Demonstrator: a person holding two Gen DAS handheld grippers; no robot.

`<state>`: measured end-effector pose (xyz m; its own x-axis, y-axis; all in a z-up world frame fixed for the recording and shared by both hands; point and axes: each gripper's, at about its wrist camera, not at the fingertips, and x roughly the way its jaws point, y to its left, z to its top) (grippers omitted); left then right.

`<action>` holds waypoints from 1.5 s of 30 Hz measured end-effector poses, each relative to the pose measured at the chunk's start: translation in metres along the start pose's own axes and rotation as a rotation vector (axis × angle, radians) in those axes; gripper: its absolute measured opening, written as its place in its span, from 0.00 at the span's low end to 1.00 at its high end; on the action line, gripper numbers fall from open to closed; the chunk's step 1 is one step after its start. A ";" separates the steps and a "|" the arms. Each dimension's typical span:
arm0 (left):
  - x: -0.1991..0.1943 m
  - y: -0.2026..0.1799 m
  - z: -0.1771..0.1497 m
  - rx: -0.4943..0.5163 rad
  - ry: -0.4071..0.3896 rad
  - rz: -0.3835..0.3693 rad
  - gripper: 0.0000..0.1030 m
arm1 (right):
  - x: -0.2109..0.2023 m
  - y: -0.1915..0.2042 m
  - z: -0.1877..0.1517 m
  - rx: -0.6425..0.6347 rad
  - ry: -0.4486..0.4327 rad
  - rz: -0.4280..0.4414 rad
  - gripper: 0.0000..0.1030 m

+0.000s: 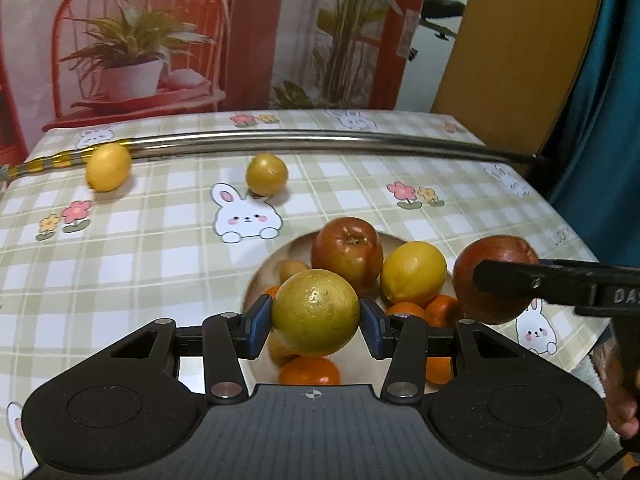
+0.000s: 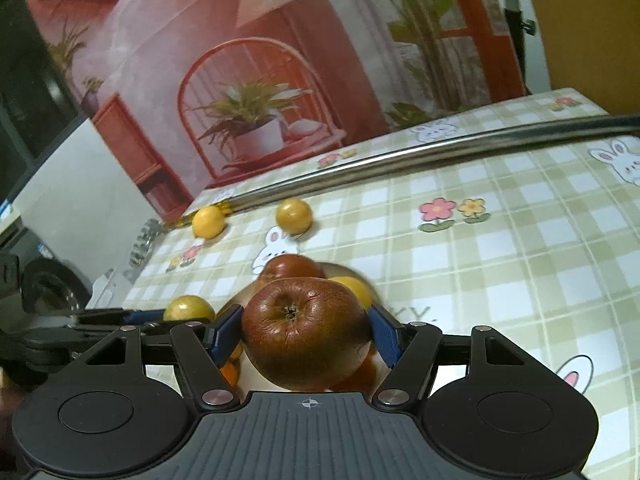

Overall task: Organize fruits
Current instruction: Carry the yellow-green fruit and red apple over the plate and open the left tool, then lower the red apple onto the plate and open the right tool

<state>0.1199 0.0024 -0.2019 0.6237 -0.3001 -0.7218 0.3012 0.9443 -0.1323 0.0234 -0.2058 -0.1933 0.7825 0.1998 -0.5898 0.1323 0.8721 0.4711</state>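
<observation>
Both grippers carried fruit above the pale round bowl [image 1: 272,264].
Left gripper [image 1: 316,320] jaws clamped a yellow-green round fruit [image 1: 316,312]; right gripper [image 2: 306,336] jaws clamped a dark red apple [image 2: 304,340], likely for sorting.

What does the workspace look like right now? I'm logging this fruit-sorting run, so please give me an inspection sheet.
Surface: table under a checked bunny-and-flower tablecloth.
Job's things: pale round bowl holding a red apple, a yellow lemon and small orange tangerines; two loose yellow fruits on the cloth.
Clutter: long shiny metal rod lying across the far side.
Grippers: left gripper shut on a yellow-green round fruit; right gripper shut on a dark red apple; both over the bowl.
Cables: nothing seen.
Surroundings: printed backdrop of a red chair and potted plant.
</observation>
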 end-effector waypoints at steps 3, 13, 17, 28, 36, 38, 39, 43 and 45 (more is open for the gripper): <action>0.014 -0.004 0.002 0.013 0.024 0.006 0.48 | -0.001 -0.008 0.000 0.015 -0.011 -0.007 0.62; 0.036 -0.018 0.002 0.092 0.062 -0.006 0.48 | 0.006 -0.018 -0.002 0.025 -0.003 -0.011 0.62; 0.036 -0.022 0.002 0.111 0.061 0.000 0.48 | 0.009 -0.015 -0.003 0.016 0.003 -0.006 0.62; 0.025 -0.013 0.006 0.019 0.018 -0.039 0.48 | 0.009 -0.009 -0.005 -0.008 0.006 -0.003 0.62; -0.009 -0.002 -0.007 -0.115 -0.050 0.019 0.59 | 0.010 0.011 -0.010 -0.066 0.025 0.022 0.62; -0.017 -0.001 -0.012 -0.108 -0.059 0.056 0.61 | 0.011 0.018 -0.013 -0.096 0.035 0.025 0.62; -0.020 0.000 -0.013 -0.109 -0.061 0.069 0.62 | 0.012 0.023 -0.015 -0.108 0.041 0.027 0.62; -0.036 0.009 -0.020 -0.128 -0.086 0.091 0.72 | 0.015 0.037 -0.021 -0.157 0.064 0.030 0.62; -0.041 0.013 -0.022 -0.138 -0.099 0.098 0.75 | 0.016 0.045 -0.024 -0.189 0.076 0.030 0.62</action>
<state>0.0823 0.0299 -0.1897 0.7153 -0.2107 -0.6663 0.1379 0.9773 -0.1610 0.0269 -0.1523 -0.1973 0.7354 0.2539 -0.6282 -0.0128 0.9322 0.3618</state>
